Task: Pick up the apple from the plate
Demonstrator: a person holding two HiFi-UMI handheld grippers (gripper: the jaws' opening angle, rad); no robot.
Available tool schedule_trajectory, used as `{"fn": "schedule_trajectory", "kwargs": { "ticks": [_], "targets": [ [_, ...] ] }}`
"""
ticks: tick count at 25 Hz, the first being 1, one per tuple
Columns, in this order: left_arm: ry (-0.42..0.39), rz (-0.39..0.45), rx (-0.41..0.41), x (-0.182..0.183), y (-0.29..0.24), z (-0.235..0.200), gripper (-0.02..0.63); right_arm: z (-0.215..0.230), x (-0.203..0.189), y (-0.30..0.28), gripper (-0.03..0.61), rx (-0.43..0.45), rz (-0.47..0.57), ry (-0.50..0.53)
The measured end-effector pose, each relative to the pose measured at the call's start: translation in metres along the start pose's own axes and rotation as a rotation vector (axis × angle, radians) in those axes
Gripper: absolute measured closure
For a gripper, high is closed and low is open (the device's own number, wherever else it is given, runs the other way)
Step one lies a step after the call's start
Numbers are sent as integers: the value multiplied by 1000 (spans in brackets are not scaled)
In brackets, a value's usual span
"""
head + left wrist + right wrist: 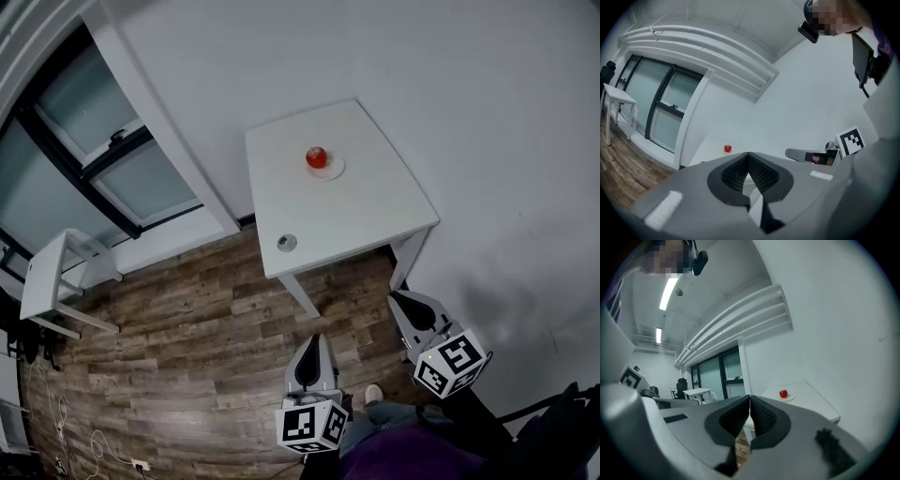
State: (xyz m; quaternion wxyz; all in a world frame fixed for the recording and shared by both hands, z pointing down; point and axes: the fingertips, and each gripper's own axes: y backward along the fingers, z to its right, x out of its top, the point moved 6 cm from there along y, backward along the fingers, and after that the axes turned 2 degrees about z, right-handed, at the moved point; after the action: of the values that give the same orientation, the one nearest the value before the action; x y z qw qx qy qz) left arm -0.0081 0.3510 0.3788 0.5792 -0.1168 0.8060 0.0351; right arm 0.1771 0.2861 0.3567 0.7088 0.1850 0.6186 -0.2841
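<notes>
A red apple (317, 157) sits on a small white plate (331, 171) toward the far side of a white square table (375, 206). It also shows small and far off as the apple (727, 149) in the left gripper view and the apple (783, 393) on its plate (789, 398) in the right gripper view. My left gripper (315, 339) and right gripper (405, 298) hover over the wooden floor short of the table's near edge, both shut and empty. The left gripper (748, 154) and right gripper (750, 398) point toward the table.
A small round grey object (287, 243) lies near the table's near left corner. White walls stand behind and right of the table, glass doors (112, 159) at the left. A small white side table (45, 272) stands far left. Cables (66, 422) lie on the floor.
</notes>
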Motion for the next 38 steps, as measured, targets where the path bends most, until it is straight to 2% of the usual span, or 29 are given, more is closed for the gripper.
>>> {"fn": "schedule_trajectory", "kwargs": {
  "ticks": [4,9,14,18,24,30,38],
  "targets": [
    [1,12,18,12,-22,-2,607,20,13,-14,566,-11,4,-12],
    [11,6,34,8,-46,-18,607,37,4,-39,566,-31,-19,-17],
    [-5,13,26,14,-84,-43,607,54,7,-78,566,-56,13,-20],
    [-44,32,12,39,-129,-70,607,68,19,-122,566,-86,43,-22],
    [-50,102,-9,80,-183,-107,607,82,37,-196,566,-113,40,14],
    [-47,28,-58,79,-235,-142,607,97,31,-253,566,-140,-8,3],
    [-27,13,-68,83,-282,-159,607,119,33,-295,566,-116,-67,-19]
  ]
}}
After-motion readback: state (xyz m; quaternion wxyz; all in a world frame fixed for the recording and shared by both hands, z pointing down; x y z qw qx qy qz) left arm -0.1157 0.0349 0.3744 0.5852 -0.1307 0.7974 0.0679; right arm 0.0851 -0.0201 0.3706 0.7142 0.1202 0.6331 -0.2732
